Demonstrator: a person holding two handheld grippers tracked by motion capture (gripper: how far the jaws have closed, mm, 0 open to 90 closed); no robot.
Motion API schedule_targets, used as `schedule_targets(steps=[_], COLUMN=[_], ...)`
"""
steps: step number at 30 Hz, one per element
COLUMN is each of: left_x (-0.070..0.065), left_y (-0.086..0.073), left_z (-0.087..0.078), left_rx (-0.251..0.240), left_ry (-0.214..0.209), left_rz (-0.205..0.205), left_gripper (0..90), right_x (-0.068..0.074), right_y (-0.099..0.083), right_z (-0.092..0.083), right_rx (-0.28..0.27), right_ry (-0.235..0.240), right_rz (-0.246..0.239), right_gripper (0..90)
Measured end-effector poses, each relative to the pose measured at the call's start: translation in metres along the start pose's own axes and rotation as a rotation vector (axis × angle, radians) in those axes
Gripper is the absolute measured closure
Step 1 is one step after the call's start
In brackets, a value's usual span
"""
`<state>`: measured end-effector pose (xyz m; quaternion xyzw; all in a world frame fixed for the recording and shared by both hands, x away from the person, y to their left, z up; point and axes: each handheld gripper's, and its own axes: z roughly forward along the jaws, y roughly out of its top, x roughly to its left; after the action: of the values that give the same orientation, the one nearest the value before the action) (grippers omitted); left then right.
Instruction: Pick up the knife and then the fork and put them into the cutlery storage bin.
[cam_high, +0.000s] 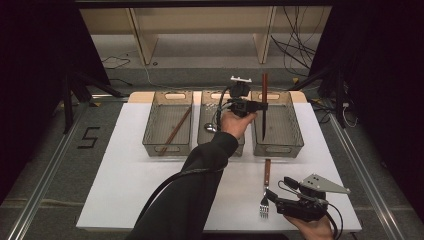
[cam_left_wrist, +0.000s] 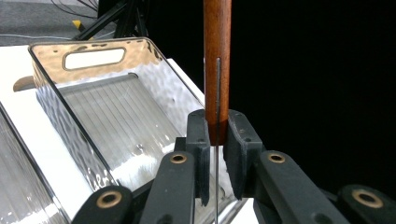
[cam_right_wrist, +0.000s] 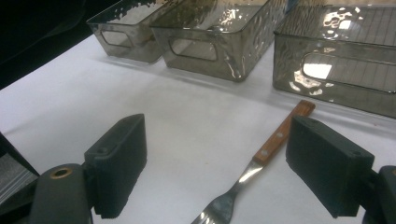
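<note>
Left tongs (cam_high: 262, 105) gripping knife (cam_high: 264, 116), fork (cam_high: 265, 192) nearby

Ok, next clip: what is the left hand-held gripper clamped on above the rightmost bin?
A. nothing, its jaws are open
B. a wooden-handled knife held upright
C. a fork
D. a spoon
B. The left hand-held gripper is shut on the wooden-handled knife, handle up and blade pointing down into the rightmost bin; the fork lies on the table near the right hand-held gripper.
</note>
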<state>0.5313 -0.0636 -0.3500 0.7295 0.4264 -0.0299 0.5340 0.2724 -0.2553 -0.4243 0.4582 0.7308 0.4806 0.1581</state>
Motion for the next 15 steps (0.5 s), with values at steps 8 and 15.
schedule_targets(steps=[8,15], left_x=[0.001,0.010], left_y=[0.002,-0.002], left_z=[0.014,0.022], left_rx=[0.018,0.030], left_ry=[0.032,0.066], left_rz=[-0.011,-0.018], left_gripper=[80.2,80.1], right_x=[0.000,0.004], right_y=[0.000,0.001], right_z=[-0.002,-0.003], right_rx=[-0.008,-0.024], right_ry=[0.004,0.013], right_rz=[-0.005,-0.015], right_gripper=[21.3,20.2])
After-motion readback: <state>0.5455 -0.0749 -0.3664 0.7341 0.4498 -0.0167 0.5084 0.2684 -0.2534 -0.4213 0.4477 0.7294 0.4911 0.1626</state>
